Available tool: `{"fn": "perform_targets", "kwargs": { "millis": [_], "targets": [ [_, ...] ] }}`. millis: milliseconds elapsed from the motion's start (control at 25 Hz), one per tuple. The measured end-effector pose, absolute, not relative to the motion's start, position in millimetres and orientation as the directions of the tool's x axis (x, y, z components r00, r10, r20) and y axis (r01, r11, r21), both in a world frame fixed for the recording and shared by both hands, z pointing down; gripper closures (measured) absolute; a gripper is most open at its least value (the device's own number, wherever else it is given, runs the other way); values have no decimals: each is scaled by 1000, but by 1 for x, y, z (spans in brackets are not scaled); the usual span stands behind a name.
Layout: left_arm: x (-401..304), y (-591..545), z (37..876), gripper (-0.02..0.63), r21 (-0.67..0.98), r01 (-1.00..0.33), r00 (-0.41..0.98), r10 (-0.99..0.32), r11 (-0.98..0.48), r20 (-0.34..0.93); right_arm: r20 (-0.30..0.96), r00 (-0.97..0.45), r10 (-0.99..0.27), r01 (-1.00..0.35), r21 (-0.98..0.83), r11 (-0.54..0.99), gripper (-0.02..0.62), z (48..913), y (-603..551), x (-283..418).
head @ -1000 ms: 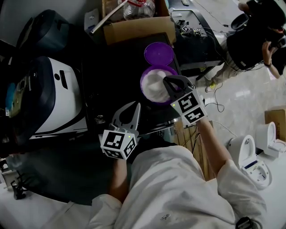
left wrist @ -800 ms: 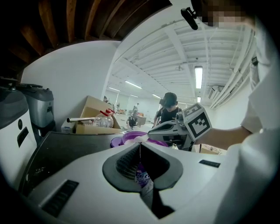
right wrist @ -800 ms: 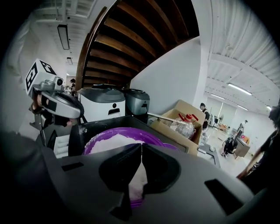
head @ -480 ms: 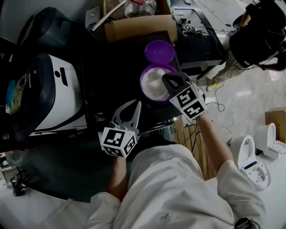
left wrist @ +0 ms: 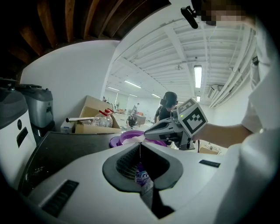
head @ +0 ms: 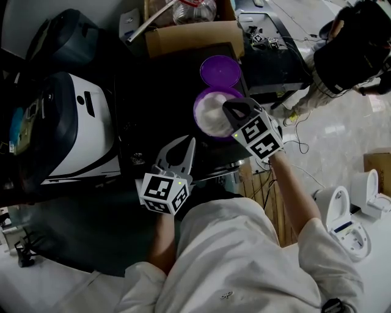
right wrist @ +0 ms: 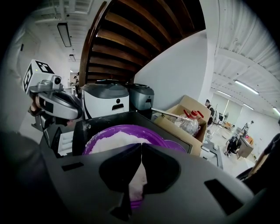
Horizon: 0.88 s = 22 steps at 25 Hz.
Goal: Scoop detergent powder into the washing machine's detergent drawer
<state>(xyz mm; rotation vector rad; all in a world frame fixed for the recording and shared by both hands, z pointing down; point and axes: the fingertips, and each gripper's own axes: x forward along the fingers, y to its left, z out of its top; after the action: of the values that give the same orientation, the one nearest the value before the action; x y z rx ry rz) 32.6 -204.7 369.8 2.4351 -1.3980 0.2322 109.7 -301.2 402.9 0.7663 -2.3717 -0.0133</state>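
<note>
**Two grippers clenched, one at the powder tub**

Both sets of jaws are pressed together, and I can make out nothing gripped in either. The right gripper (head: 229, 110) has its tip over the purple tub (head: 204, 101), above the white powder (head: 212, 113) heaped inside. The left gripper (head: 185, 144) hangs apart from it, over the dark table (head: 153, 104) nearer the person.

A purple lid (head: 219, 70) lies just beyond the tub. Past that is a cardboard box (head: 189, 36) holding a clear bottle (head: 194, 11). A white machine (head: 85, 122) stands well to the left, and another person (head: 348, 49) stands off to the right.

The left gripper (left wrist: 140, 146) view shows the other gripper side-on at the tub's rim (left wrist: 131, 134). It also shows a purple printed scrap behind its own tips that I cannot identify. The right gripper (right wrist: 141, 146) view looks straight onto the powder (right wrist: 111, 142), with the white machine (right wrist: 105, 100) behind.
</note>
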Motion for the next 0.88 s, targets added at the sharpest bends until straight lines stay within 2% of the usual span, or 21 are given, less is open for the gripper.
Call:
{"fn": "perform_targets", "kwargs": {
  "millis": [880],
  "targets": [
    [31, -198, 368, 588, 193, -862, 507, -813, -469, 286, 679, -613, -403, -378, 196, 905, 583, 415, -279, 98]
  ]
}}
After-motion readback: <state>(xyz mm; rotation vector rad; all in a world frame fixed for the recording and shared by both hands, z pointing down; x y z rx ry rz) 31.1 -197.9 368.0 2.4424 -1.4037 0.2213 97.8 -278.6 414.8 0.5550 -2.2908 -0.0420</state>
